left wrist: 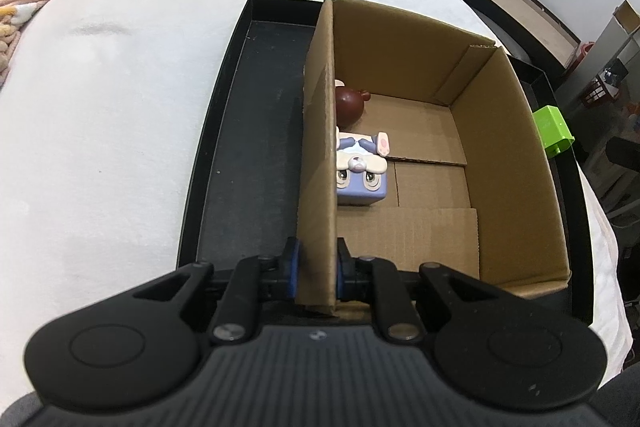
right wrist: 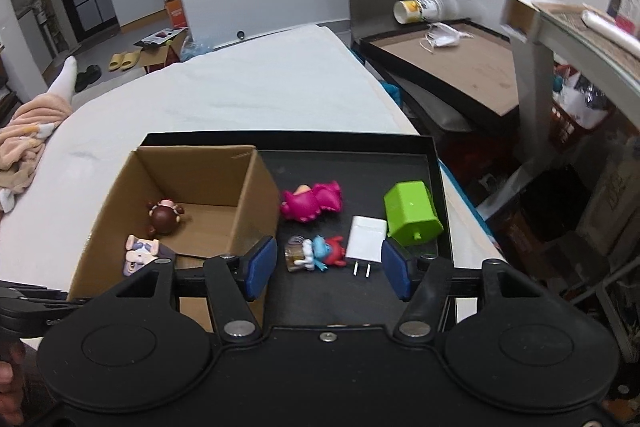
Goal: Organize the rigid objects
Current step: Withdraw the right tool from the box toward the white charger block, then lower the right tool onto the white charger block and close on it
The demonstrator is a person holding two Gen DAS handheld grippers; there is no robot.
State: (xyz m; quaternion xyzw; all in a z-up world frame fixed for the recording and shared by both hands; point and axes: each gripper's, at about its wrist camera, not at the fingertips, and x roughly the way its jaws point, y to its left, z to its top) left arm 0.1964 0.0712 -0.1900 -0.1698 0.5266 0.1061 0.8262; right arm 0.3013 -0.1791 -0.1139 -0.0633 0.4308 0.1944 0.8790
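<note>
The right hand-held gripper (right wrist: 329, 269) is open and empty over the small blue-and-red toy figure (right wrist: 316, 254) and flat white plug charger (right wrist: 366, 241) on the black tray (right wrist: 434, 163) (it might grab both). The left hand-held gripper (left wrist: 316, 267) pinches the brown cardboard box (left wrist: 320, 147) wall.

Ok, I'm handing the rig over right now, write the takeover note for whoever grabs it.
Left claw: shut on the cardboard box wall, steadying it.
Right claw: open, nothing held, over the black tray with the blue-and-red figure and white charger ahead between its fingers.
Done: brown figure and purple bunny figure lie in the box.
Left: pink toy, blue-and-red figure, charger and green block remain on the tray beside the box.
</note>
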